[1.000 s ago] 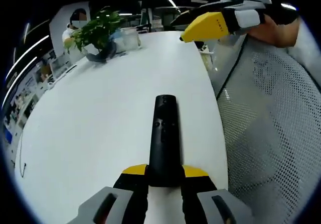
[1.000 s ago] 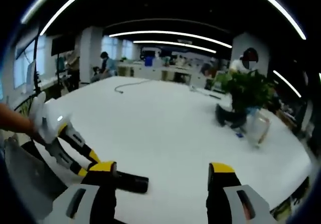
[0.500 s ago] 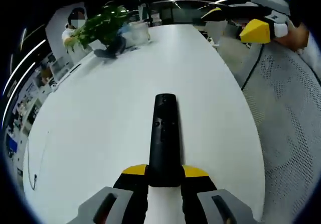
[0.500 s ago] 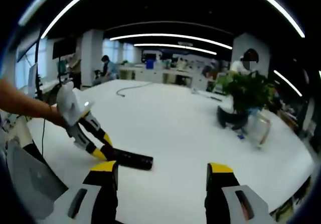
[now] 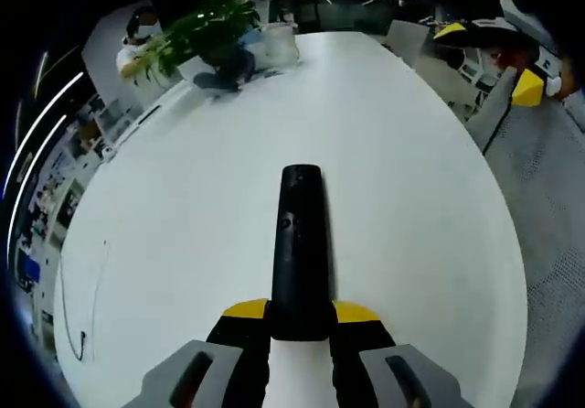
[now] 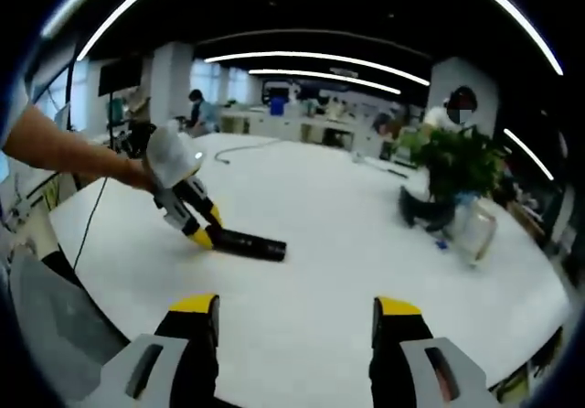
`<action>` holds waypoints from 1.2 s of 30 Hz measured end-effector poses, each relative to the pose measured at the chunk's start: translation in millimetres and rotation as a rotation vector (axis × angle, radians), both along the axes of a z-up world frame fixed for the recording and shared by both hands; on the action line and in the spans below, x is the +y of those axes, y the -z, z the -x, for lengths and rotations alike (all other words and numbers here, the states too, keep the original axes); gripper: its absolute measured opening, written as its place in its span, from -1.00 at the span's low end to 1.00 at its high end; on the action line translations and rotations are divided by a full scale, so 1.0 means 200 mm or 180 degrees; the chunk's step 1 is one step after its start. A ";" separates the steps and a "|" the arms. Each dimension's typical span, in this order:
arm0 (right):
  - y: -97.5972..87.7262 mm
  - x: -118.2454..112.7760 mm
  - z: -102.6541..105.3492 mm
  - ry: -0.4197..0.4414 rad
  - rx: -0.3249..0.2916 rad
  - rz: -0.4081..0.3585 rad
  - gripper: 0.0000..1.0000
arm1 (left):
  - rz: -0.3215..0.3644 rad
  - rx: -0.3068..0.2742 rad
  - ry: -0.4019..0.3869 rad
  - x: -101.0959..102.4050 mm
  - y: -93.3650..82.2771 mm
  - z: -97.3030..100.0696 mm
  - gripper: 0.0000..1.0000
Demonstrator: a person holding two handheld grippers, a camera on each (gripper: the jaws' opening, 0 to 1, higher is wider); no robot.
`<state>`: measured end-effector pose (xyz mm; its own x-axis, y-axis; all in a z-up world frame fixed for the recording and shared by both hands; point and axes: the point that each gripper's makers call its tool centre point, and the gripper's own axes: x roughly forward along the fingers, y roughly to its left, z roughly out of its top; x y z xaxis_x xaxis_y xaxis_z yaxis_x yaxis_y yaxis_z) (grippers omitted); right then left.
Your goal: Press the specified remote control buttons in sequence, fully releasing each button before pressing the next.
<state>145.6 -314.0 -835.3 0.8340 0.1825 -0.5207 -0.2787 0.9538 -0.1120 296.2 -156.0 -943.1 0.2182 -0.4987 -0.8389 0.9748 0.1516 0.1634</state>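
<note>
- Left gripper (image 5: 300, 312), yellow-tipped with grey bodies, at 6 o'clock of the left gripper view; jaws closed on the near end of a long, slim black plastic remote control (image 5: 299, 243).
- Remote control running from the jaws toward 12 o'clock, button face up, above the broad white oval table (image 5: 183, 225); small round buttons faintly visible near its far end.
- Same left gripper (image 6: 203, 234) at 9 o'clock of the right gripper view, held in a person's hand (image 6: 146, 172) with a bare forearm; black remote control (image 6: 249, 244) projecting from it toward the centre, close over the table (image 6: 366, 243); contact with the surface cannot be told.
- Right gripper (image 6: 297, 321) at 6 o'clock of the right gripper view; yellow-tipped jaws standing wide apart with nothing between them, well apart from the remote control.
- Yellow tip of the right gripper (image 5: 530, 88) at 2 o'clock of the left gripper view, beyond the table edge.
- Leafy green potted plant (image 5: 206, 33) at 11 o'clock of the left gripper view, on the far end of the table; same plant (image 6: 457, 166) at 2 o'clock of the right gripper view, beside a clear container (image 6: 475, 230).
- Thin dark cable (image 5: 78, 316) on the table at 8 o'clock of the left gripper view.
</note>
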 end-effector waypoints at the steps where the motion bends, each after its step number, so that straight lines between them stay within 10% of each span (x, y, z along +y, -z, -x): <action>1: 0.00 0.00 0.00 0.0013 0.0015 -0.0002 0.31 | -0.0007 -0.0016 -0.0015 0.00 0.00 -0.03 -0.53; 20: 0.03 -0.03 0.01 0.0068 0.0098 0.0018 0.27 | -0.0186 -0.0328 -0.0155 0.04 -0.03 -0.46 -0.53; 36: 0.05 -0.03 0.01 0.0051 0.0154 0.0048 0.27 | -0.0377 -0.0480 0.0150 0.00 0.00 -0.63 -0.52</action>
<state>144.3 -319.5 -846.0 0.8106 0.1612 -0.5630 -0.2689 0.9565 -0.1132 422.6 -155.4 -943.1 0.3247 -0.4112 -0.8518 0.9435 0.0776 0.3222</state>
